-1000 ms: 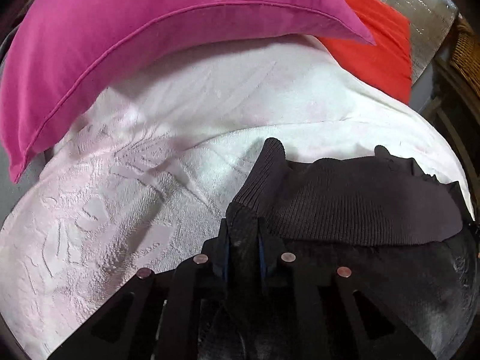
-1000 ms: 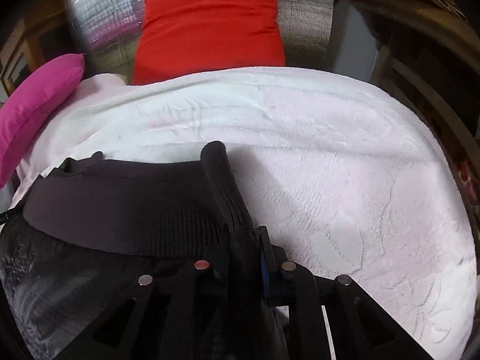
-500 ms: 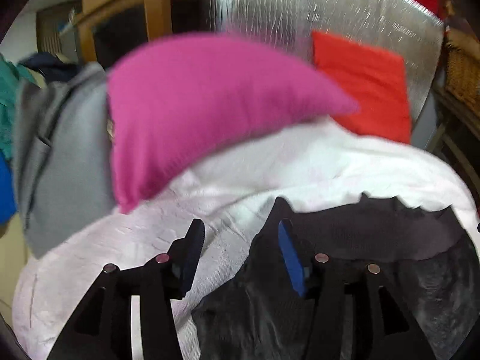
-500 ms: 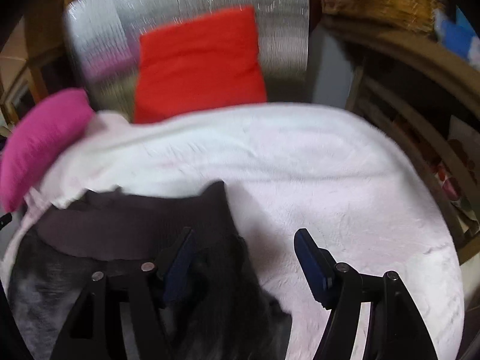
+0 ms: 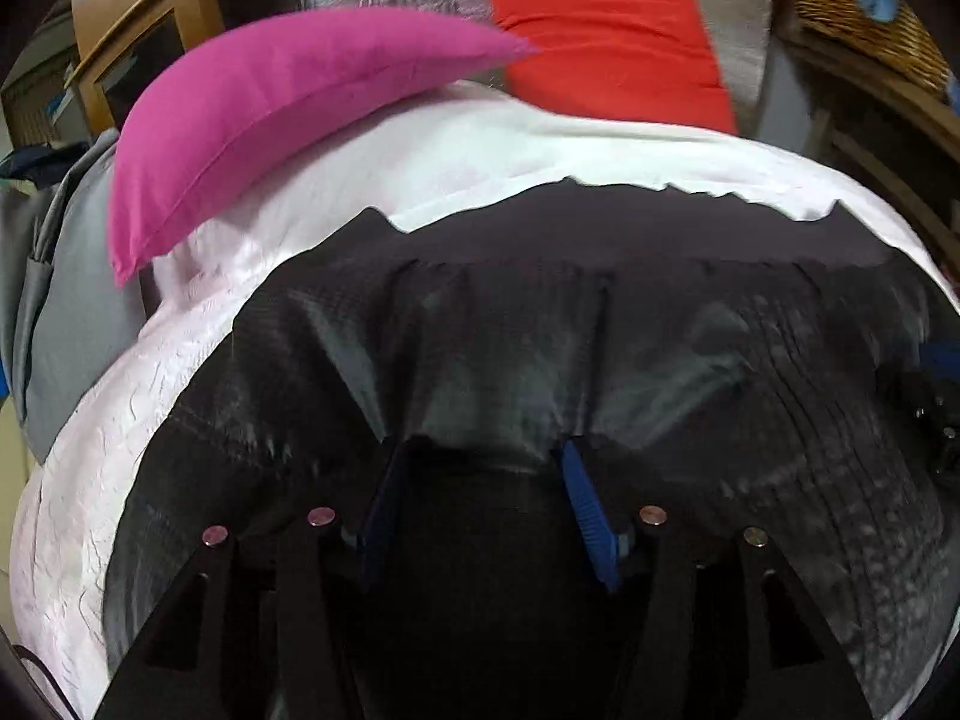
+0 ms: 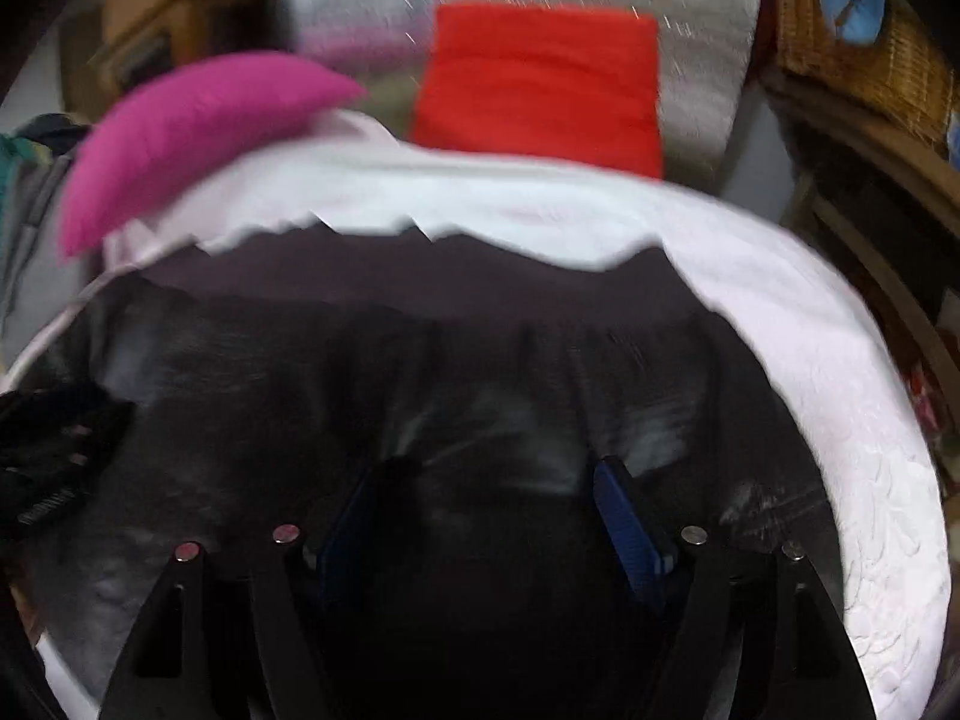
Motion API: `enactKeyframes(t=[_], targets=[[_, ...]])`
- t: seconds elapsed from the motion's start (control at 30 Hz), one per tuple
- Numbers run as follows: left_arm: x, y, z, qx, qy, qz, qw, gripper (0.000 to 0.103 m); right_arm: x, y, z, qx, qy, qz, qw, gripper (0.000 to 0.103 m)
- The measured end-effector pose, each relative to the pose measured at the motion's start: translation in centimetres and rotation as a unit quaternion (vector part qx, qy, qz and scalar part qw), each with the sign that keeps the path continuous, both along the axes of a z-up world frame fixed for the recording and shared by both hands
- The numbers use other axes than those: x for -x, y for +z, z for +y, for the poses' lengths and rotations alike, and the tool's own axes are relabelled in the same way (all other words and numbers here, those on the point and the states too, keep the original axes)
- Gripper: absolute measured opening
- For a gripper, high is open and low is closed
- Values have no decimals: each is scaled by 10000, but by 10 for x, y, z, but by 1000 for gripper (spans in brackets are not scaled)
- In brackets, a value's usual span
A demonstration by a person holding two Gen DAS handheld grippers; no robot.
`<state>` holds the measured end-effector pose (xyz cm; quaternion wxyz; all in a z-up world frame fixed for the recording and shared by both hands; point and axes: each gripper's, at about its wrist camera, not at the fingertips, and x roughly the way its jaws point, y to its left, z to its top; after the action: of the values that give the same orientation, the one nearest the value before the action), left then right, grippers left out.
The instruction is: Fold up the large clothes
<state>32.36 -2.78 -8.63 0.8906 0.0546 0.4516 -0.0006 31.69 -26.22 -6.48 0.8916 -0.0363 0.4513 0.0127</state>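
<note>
While the garment (image 5: 540, 324) lies spread on the bed (image 5: 420, 180), ribbed hem toward the pillows and long axis running left to right, we risk a crooked fold if we pinch one layer only, as the slick cloth bunches. Our left tool (image 5: 480, 480) and right tool (image 6: 492, 498) gape wide, holding nothing.

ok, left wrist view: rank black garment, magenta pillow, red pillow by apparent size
1. black garment, though it lies nearest the camera
2. magenta pillow
3. red pillow, farther back and partly hidden, so its true size is unsure
</note>
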Motion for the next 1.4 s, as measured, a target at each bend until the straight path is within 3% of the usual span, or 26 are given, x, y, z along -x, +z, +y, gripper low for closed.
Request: enactKeyframes(t=[0.2,0.37,0.47,0.57,0.63,0.8,1.0,1.1,1.17,1.3,1.4], targets=[[-9,-11,2,47,93,74,9999,58,-16,-11,-7,56,-302,63,9995,76],[-6,9,2,172,171,363,9990,56,-21,-4,-13,-191,-425,201,9987,76],[4,37,7,603,210,-88,9979,56,-12,24,-17,-355,-568,-225,9975,77],[5,46,-21,436,-191,-280,9985,56,-15,41,-5,-458,-501,-454,9967,78],[0,38,-40,312,-370,-151,9987,56,-30,32,11,-414,-320,-271,9983,78],[-43,0,-59,-90,-282,731,9969,58,-68,-13,26,-116,-272,496,9983,79],[-59,-9,-48,127,-102,888,9959,69,-81,-28,23,-268,-422,640,9967,82],[-58,-1,-41,240,-54,900,9956,68,-79,-23,23,-308,-446,625,9966,82],[-48,15,-26,384,-3,775,9963,67,-65,-5,19,-390,-500,436,9970,80],[2,50,0,501,148,-31,9986,67,-9,38,11,-684,-500,-172,9963,81],[43,56,7,510,122,-247,9983,67,30,41,19,-808,-366,-228,9958,81]])
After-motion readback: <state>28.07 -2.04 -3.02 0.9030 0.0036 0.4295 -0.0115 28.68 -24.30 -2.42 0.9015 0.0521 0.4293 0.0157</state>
